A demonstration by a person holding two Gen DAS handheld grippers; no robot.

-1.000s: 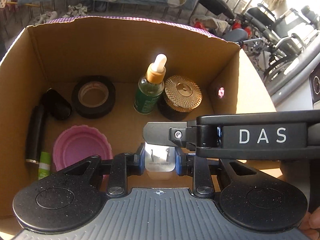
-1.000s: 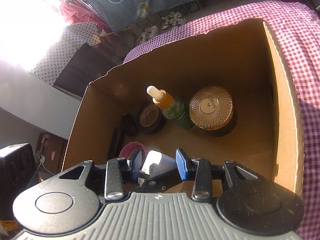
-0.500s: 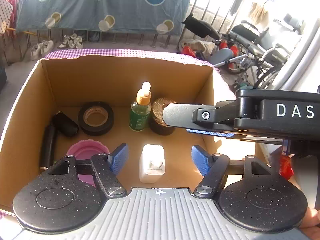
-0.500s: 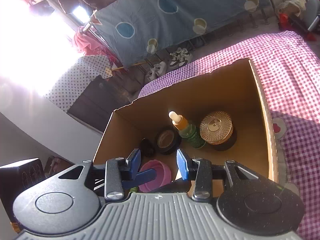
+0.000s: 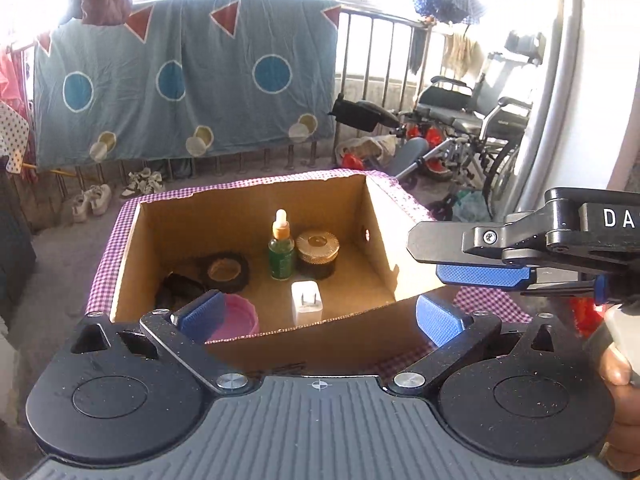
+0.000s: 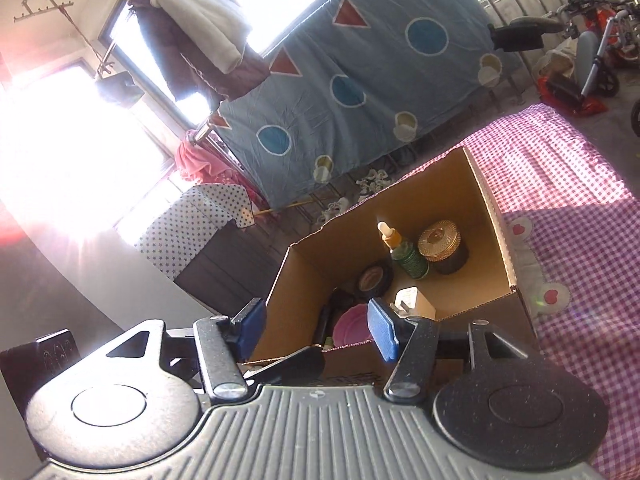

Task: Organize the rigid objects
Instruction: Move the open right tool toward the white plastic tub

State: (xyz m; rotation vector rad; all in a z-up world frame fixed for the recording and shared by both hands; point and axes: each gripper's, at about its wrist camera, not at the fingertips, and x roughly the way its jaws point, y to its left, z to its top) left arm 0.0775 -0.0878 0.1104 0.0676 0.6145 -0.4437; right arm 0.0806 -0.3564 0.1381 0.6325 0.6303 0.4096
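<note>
A cardboard box (image 5: 256,344) (image 6: 496,216) stands on a pink checked cloth (image 6: 580,184). On its floor lie a white plug adapter (image 5: 306,302) (image 6: 412,300), a green dropper bottle (image 5: 281,250) (image 6: 404,252), a gold-lidded jar (image 5: 318,248) (image 6: 442,244), a black tape roll (image 5: 226,268) (image 6: 374,278), a pink lid (image 5: 240,318) (image 6: 350,326) and a dark object (image 5: 176,286). My left gripper (image 5: 320,316) hangs in front of the box, jaws opening wide, nothing between them. My right gripper (image 6: 314,330) is also opening and empty; its fingers (image 5: 484,276) show at the right in the left wrist view.
A blue sheet with circles (image 5: 180,80) hangs on a railing behind the box. Shoes (image 5: 92,200) lie on the floor below it. A wheelchair (image 5: 472,128) stands at the right. A dark cabinet under a dotted cloth (image 6: 208,240) stands left of the box.
The left gripper let go of the white adapter, which now lies on the box floor, and opened wide. Both grippers pulled back and up out of the box. The right jaws widened.
</note>
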